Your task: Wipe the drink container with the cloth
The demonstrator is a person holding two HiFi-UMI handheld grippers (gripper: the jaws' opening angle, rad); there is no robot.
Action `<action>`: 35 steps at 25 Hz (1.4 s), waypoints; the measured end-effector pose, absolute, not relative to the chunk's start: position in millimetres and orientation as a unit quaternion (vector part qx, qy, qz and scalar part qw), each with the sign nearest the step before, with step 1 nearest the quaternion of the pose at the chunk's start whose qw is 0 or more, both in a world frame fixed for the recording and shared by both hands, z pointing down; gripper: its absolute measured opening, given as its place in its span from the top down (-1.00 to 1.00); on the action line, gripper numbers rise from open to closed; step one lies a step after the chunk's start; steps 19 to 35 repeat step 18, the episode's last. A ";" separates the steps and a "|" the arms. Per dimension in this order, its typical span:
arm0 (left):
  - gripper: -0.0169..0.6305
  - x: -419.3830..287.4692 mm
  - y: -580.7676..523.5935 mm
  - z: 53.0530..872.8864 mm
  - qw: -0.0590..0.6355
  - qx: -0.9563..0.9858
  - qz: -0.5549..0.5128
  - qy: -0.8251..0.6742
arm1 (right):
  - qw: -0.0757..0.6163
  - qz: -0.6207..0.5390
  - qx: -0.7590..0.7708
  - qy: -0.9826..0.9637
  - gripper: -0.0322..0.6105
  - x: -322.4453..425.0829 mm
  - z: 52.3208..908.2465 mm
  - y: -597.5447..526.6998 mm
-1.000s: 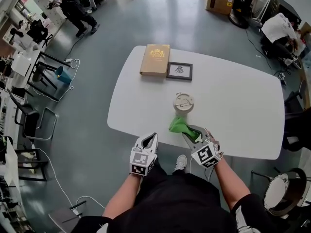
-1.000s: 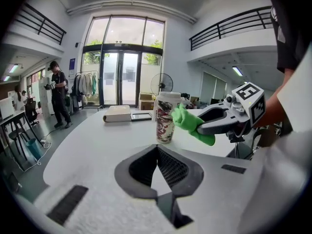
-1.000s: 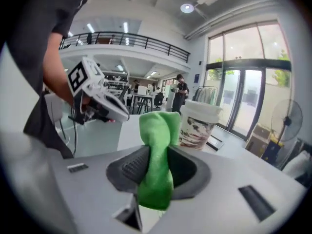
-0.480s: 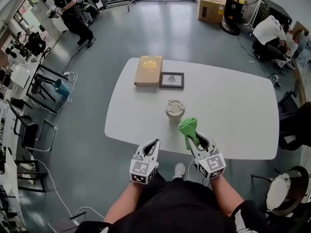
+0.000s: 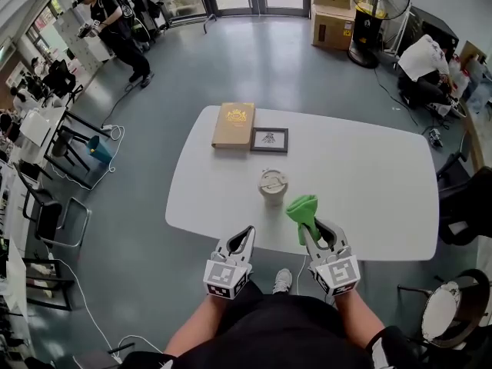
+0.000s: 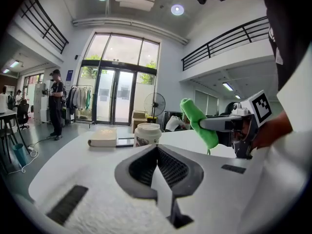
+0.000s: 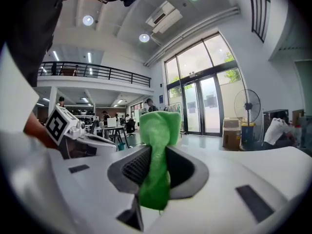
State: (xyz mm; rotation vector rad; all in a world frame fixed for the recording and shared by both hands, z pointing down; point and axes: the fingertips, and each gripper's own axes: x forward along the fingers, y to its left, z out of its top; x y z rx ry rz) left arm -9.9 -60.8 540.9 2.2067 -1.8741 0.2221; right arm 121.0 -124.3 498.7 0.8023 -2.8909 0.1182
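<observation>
A lidded beige drink cup (image 5: 272, 184) stands upright on the white table (image 5: 369, 183), toward its near edge. My right gripper (image 5: 311, 225) is shut on a green cloth (image 5: 303, 208), which sticks up past the jaw tips, just right of and nearer than the cup, apart from it. In the right gripper view the cloth (image 7: 157, 150) is pinched between the dark pads (image 7: 134, 167). My left gripper (image 5: 247, 231) hovers at the table's near edge, shut and empty. The left gripper view shows the cup (image 6: 147, 134) ahead and the cloth (image 6: 197, 121) to its right.
A tan book (image 5: 234, 124) and a small framed picture (image 5: 269, 139) lie at the table's far left. Chairs (image 5: 54, 198) and desks stand off to the left; a fan (image 5: 367, 6) and boxes (image 5: 330, 14) are at the far wall. People stand farther away.
My right gripper has carried the cloth from directly in front of the cup to the cup's right, now held upright. The left gripper has hardly moved.
</observation>
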 end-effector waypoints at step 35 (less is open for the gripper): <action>0.91 -10.9 -72.7 517.5 0.099 0.756 0.066 -0.643 | 0.025 0.065 0.288 -0.955 0.60 126.9 479.7 -138.5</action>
